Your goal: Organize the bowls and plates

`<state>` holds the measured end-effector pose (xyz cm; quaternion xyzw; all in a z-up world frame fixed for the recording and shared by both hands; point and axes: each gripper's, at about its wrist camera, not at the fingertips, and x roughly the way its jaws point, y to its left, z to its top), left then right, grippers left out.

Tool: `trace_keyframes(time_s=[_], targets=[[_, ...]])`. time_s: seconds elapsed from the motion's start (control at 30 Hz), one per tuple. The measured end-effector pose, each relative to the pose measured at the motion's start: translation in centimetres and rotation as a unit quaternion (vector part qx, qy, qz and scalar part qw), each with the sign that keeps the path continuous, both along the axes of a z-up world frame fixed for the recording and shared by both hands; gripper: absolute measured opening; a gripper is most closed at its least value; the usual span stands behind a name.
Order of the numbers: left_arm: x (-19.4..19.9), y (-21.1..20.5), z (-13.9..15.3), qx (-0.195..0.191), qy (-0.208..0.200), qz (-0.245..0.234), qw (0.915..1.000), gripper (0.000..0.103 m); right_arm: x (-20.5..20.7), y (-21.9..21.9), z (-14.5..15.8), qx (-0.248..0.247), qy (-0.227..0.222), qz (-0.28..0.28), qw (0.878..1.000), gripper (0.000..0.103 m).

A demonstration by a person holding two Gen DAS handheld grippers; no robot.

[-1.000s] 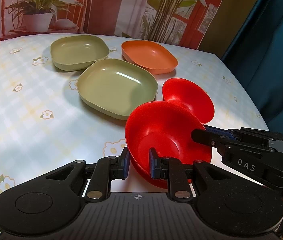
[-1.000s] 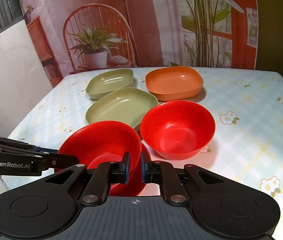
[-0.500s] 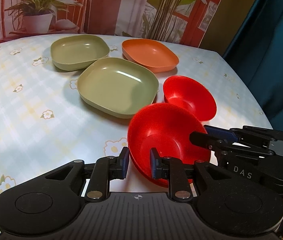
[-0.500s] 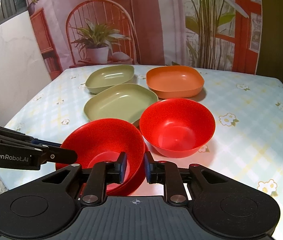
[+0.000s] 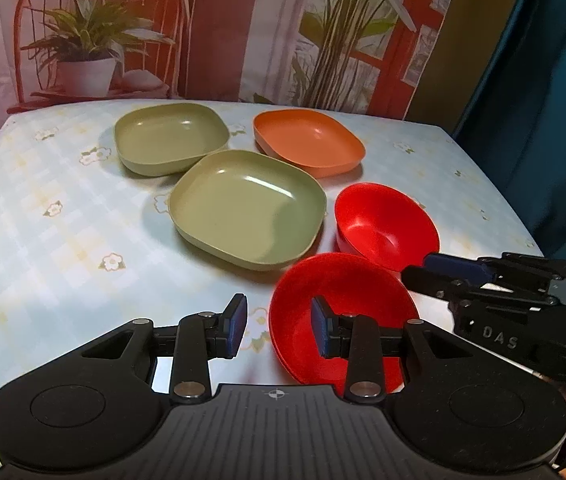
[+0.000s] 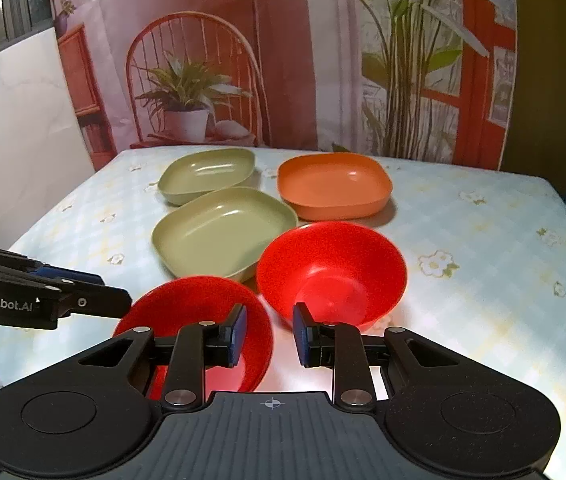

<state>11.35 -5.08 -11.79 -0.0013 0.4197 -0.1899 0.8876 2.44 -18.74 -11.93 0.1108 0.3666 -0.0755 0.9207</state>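
Left wrist view: left gripper (image 5: pixel 279 330) jaws opening. The near rim of the near glossy red plastic round bowl (image 5: pixel 343 312) lies between the pads, but neither pad presses on it; left pad hangs over the tablecloth, right pad (image 5: pixel 320 332) inside the bowl. Nothing held.

Right wrist view: right gripper (image 6: pixel 270 334) jaws also opening, a narrower gap. Same near bowl (image 6: pixel 199 312) sits low left, its right rim just behind the left finger (image 6: pixel 237 334); contact there cannot be told. Nothing gripped as far as shows.

Bowl sits level on the pale floral-print tablecloth (image 5: pixel 43 240), at the near edge. Second red round bowl (image 6: pixel 331 268) stands just beyond it and toward the right hand's side, rims close but apart. Round bowls, so no long axis to align.

Judgement: the coming move turns on that near-to-far offset. Right gripper points nearly straight at the far bowl; left is the nearer hand for the near bowl. Nesting one in the other looks the likely step.

Behind: two olive-green square plastic plates (image 5: pixel 247 204) (image 5: pixel 171 136) and one orange square plastic plate (image 5: pixel 307 142), unstacked.
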Motion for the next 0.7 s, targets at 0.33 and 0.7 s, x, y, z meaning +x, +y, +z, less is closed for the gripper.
trace_keyframes(time_s=[0.33, 0.7], targets=[[0.9, -0.6, 0.5, 0.011, -0.016, 0.000, 0.9998, 0.037, 0.3, -2.5, 0.8, -0.016, -0.012, -0.009, 1.000, 0.024], [3.0, -2.9, 1.2, -0.002, -0.019, -0.015, 0.9997, 0.037, 0.3, -5.5, 0.1, -0.009, -0.015, -0.040, 0.999, 0.024]])
